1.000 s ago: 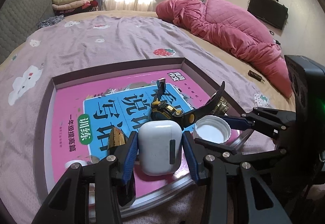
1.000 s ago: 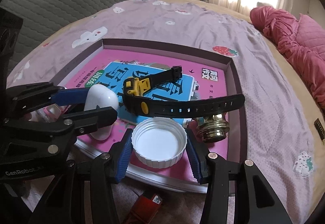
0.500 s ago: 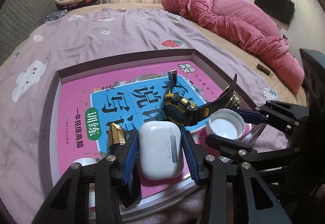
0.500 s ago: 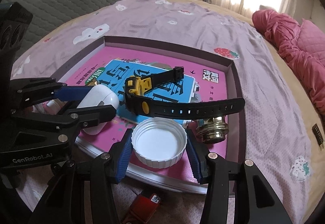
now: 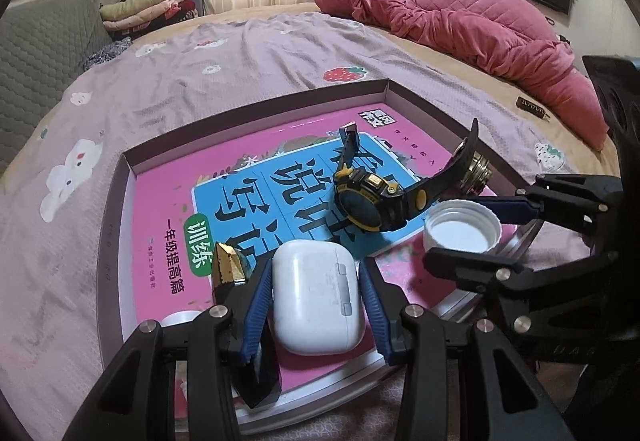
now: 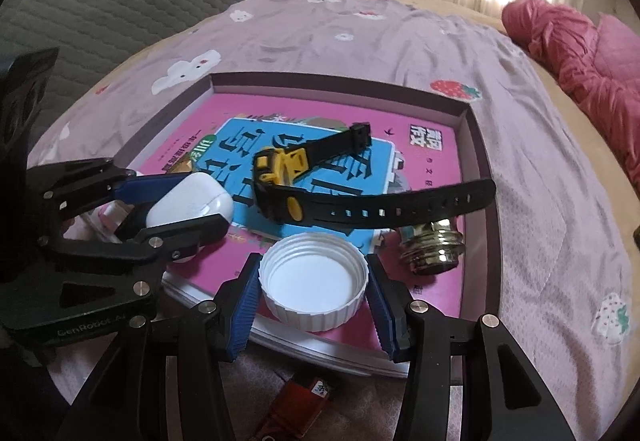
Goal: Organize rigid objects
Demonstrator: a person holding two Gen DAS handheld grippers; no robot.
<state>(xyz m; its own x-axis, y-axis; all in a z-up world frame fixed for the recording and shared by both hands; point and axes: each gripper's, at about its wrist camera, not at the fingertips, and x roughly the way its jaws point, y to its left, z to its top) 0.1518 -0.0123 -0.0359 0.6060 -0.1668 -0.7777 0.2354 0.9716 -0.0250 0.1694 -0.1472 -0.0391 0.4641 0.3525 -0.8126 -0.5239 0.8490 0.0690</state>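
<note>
My left gripper (image 5: 316, 269) is shut on a white earbuds case (image 5: 316, 297), held over the near edge of a pink book (image 5: 160, 201). The book lies in a shallow box (image 5: 260, 113) on the bed. My right gripper (image 6: 312, 265) is shut on a white bottle cap (image 6: 312, 281), its open side up, at the book's near edge. The two grippers stand side by side; the left gripper (image 6: 196, 201) and the case (image 6: 188, 197) also show in the right wrist view. A black and yellow watch (image 6: 288, 177) lies on the book beyond both.
A brass threaded fitting (image 6: 432, 249) sits under the watch strap at the box's right. A gold and black pointed piece (image 5: 228, 265) stands left of the case. A red lighter (image 6: 304, 397) lies on the sheet in front of the box. A pink quilt (image 5: 460, 17) is heaped far right.
The left gripper has tilted a little with the case still in it, so its view shows more of the room. The right gripper and the cap have kept still.
</note>
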